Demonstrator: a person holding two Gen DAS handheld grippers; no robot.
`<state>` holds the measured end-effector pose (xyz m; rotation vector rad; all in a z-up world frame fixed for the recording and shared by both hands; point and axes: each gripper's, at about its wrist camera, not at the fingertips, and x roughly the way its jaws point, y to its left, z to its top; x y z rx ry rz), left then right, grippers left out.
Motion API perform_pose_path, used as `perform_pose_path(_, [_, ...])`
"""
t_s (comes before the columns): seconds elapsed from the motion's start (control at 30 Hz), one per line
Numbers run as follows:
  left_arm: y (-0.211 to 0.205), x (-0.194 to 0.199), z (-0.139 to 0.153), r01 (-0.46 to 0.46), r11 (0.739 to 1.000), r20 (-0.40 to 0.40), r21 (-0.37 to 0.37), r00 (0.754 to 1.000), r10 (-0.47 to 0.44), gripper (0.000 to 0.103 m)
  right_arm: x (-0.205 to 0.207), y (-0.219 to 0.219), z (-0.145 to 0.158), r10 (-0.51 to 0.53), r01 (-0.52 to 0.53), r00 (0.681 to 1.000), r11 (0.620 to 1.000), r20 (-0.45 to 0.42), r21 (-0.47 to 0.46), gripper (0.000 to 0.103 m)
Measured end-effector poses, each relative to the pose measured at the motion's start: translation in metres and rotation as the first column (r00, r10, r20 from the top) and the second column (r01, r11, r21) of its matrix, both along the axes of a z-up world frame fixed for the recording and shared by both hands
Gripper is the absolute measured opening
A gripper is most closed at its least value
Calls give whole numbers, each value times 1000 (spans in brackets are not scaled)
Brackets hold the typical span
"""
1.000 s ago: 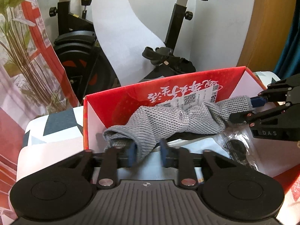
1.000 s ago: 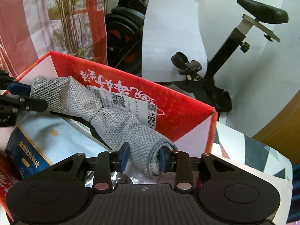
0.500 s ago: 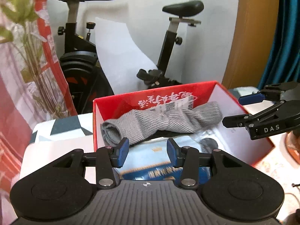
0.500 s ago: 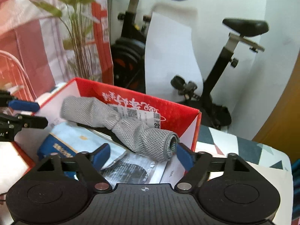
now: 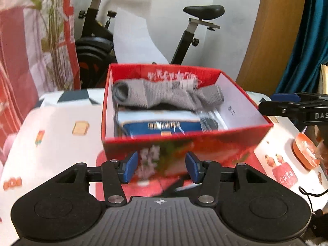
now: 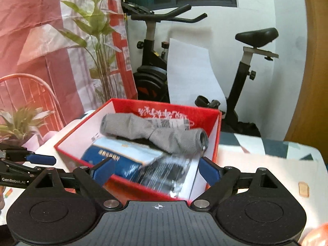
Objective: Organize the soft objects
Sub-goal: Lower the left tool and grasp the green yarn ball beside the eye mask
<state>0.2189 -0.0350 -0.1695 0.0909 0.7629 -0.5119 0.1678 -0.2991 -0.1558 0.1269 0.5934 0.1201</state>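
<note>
A grey knitted cloth roll (image 5: 164,97) (image 6: 153,131) lies across the back of an open red box (image 5: 184,138) (image 6: 213,135), on top of a blue packet (image 5: 162,126) (image 6: 114,160) and a clear plastic bag (image 6: 172,172). My left gripper (image 5: 162,169) hangs in front of the box's near wall, its jaws opening with nothing between them. My right gripper (image 6: 155,171) stands at the box's near corner, jaws opening wide and holding nothing. The right gripper's fingers (image 5: 291,104) show at the right edge of the left wrist view; the left gripper's fingers (image 6: 41,160) show at the right wrist view's left edge.
The box stands on a table (image 5: 51,135) with a white printed cloth. An orange dish (image 5: 305,149) and a black cable (image 5: 307,194) lie at the right. Behind the table stand an exercise bike (image 6: 155,65), a potted plant (image 6: 98,47) and a red chair (image 6: 26,94).
Both grippers have let go of the grey roll, opened and drawn back out of the box toward me. The roll now rests inside the box.
</note>
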Motion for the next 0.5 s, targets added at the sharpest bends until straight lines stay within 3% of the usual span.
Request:
perform_pose_path(0.23, [5, -21, -12, -9, 1000, -44, -24, 999, 8, 54, -31, 5, -16, 10, -9, 999, 999, -37, 40, 87])
perform_pose_path(0.5, [-13, -51, -41, 68, 996, -144, -49, 987, -75, 54, -61, 32, -54, 112, -112, 987, 994, -115, 5, 80])
